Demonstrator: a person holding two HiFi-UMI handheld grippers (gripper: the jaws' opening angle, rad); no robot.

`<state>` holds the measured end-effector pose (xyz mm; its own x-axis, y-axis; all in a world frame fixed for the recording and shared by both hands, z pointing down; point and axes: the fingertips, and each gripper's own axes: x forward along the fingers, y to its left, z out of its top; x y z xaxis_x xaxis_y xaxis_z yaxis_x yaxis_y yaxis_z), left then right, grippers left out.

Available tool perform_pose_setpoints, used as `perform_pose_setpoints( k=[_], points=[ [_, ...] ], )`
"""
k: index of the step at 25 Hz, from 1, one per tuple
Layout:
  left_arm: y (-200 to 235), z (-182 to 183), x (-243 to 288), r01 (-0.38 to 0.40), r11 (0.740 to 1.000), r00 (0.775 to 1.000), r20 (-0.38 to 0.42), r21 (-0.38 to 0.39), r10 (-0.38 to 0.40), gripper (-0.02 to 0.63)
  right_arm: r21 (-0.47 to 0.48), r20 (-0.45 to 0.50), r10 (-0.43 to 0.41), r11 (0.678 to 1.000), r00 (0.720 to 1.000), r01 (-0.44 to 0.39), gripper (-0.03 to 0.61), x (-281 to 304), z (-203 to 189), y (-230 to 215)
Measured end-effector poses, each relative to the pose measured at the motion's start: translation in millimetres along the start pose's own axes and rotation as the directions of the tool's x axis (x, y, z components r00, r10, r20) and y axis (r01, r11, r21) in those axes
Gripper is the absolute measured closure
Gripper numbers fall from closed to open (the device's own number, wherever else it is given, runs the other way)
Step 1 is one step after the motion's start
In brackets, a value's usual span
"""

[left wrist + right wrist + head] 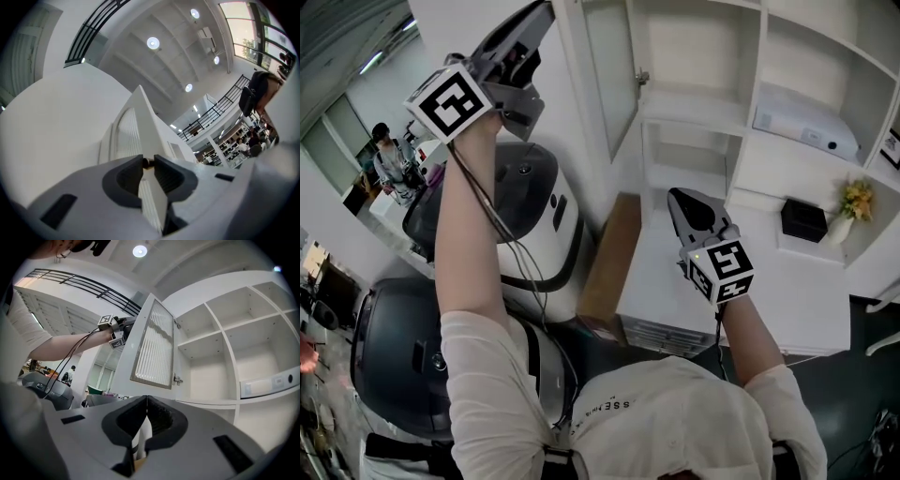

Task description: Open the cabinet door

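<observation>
Door (152, 345) (white, ribbed pane) stands open, edge pinched in left gripper (148, 163) jaws; right gripper (146, 399) closed.

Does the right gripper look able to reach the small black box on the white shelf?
Probably yes: the right gripper is shut and empty, and nothing visible stands between it and the small black box.

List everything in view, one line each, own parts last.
cabinet door: one, white with ribbed panel, swung open
shelf unit: one, white, behind the door
flat box: one, white, right compartment
small box: one, black, shelf below that
flowers: one bunch, yellow, in white vase right of small box
board: one, brown, by the unit's base
domed machines: two, white and black, left
bystander: one, far left background
left gripper: one, grey, shut on cabinet door's edge
right gripper: one, grey, shut, empty, before the shelves
</observation>
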<state>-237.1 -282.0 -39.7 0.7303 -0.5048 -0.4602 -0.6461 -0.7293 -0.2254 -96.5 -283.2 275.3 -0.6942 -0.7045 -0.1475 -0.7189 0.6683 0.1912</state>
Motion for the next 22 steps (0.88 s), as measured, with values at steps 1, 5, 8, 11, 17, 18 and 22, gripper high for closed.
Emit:
perform_pose_setpoints(
  k=[1, 5, 8, 11, 17, 18, 22],
  points=[
    [4.8, -0.2, -2.4, -0.005, 1.000, 1.000, 0.004, -0.008, 0.005, 0.538, 0.001, -0.001, 0.007, 1.000, 1.000, -0.007, 0.563, 3.5, -0.7, 0.7],
    [5.8, -0.8, -2.3, 0.008, 1.000, 1.000, 0.004, -0.001, -0.008, 0.546, 0.005, -0.009, 0.031, 1.000, 0.999, -0.031, 0.563, 15.3, -3.4, 8.2],
    [2.3, -1.9, -2.2, -0.020, 1.000, 1.000, -0.017, 0.017, 0.020, 0.545, 0.003, -0.017, 0.048, 0.999, 0.999, -0.048, 0.563, 19.1, -6.7, 15.7],
    [1.8, -1.7, -5.1, -0.072, 0.994, 0.996, -0.042, 0.082, 0.076, 0.545, 0.014, -0.026, 0.053, 0.998, 0.998, -0.053, 0.563, 20.4, -10.6, 18.7],
    [-1.0, -0.1, -16.0, -0.126, 0.989, 0.991, -0.028, 0.082, 0.129, 0.545, 0.031, -0.056, 0.059, 0.998, 0.997, -0.057, 0.563, 17.7, -10.9, 17.5],
    [-1.5, -1.4, -20.8, -0.144, 0.986, 0.989, -0.028, 0.089, 0.147, 0.545, 0.038, -0.059, 0.056, 0.998, 0.997, -0.054, 0.563, 16.9, -11.0, 17.8],
    [-26.7, -21.3, -55.4, -0.200, 0.968, 0.978, -0.023, 0.149, 0.206, 0.545, 0.048, -0.063, 0.047, 0.998, 0.997, -0.044, 0.563, 5.5, -20.3, 30.9]
  ],
)
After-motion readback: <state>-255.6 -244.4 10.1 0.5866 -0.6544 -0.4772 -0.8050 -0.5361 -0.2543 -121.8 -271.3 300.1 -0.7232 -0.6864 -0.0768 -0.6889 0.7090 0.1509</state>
